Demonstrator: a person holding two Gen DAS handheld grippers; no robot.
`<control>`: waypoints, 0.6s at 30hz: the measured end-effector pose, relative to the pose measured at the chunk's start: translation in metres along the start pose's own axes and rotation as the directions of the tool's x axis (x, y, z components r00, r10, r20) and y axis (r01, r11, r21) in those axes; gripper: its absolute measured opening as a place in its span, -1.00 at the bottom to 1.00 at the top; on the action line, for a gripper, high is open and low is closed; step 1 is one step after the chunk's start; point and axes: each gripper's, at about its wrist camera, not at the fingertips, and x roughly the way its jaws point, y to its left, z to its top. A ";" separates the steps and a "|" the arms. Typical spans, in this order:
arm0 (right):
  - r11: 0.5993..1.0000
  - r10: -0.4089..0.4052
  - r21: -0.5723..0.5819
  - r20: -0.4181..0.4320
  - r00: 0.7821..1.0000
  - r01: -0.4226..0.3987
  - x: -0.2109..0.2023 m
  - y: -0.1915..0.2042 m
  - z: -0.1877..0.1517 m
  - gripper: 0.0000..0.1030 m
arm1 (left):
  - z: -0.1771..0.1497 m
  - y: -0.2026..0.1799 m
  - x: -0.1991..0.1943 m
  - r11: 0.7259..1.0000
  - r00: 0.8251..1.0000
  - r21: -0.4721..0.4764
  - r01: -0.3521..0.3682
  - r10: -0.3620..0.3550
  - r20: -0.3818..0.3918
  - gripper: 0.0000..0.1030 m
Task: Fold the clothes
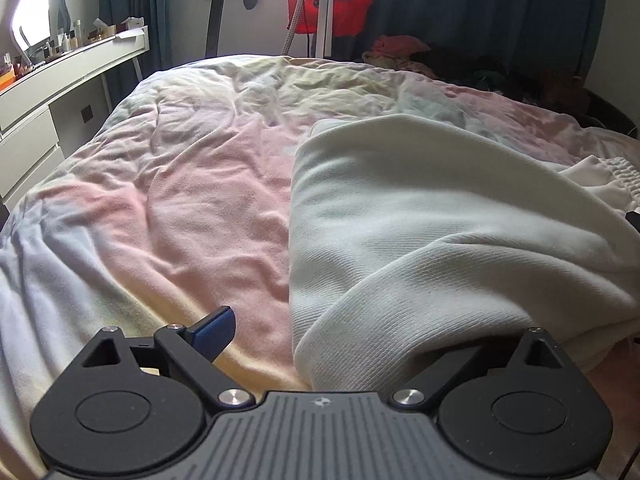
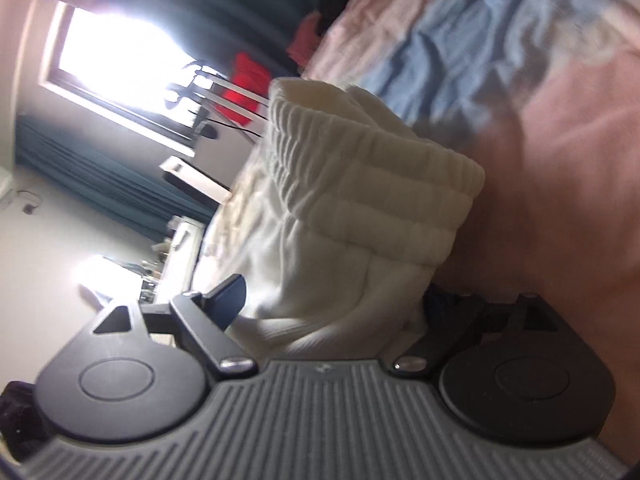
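Fingers (image 1: 218, 334) of the left gripper (image 1: 320, 344) wide apart: one blue-tipped finger bare over the bedspread, the other buried under a fold of the white garment (image 1: 440, 232). Not clamped; cloth draped over one side only.

Fingers (image 2: 228, 300) of the right gripper (image 2: 332, 312) also spread wide, with white cloth bunched in the gap between them; far finger lost behind the fabric, so cannot tell whether anything is pinched.

One garment, cream-white, ribbed knit, with a gathered elastic waistband (image 2: 372, 176). Two grippers. One bed (image 1: 180, 200), covered in a crumpled pink, pale blue and yellow bedspread.

Left wrist view, level: garment spread flat on the right half of the bed, reaching up to the gripper, waistband just peeking at the far right edge. Beyond the bed, a white surface (image 1: 72, 68) at left crowded with small bottles and boxes, dark teal curtains (image 1: 480, 0), a red bag (image 1: 340, 16) hanging on a stand, a heap of dark and pink clothes (image 1: 440, 60) at the far right corner.

Right wrist view, rolled sideways and blurred: waistband close up, several rows of shirring, raised off the bedspread. Bright window (image 2: 116, 60) seen whole only here.
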 end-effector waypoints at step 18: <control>0.982 -0.084 -0.162 0.107 0.991 0.101 -0.011 0.035 0.001 -0.31 | 0.019 0.061 -0.010 0.855 0.887 -0.305 0.419 -0.458 -0.066 0.93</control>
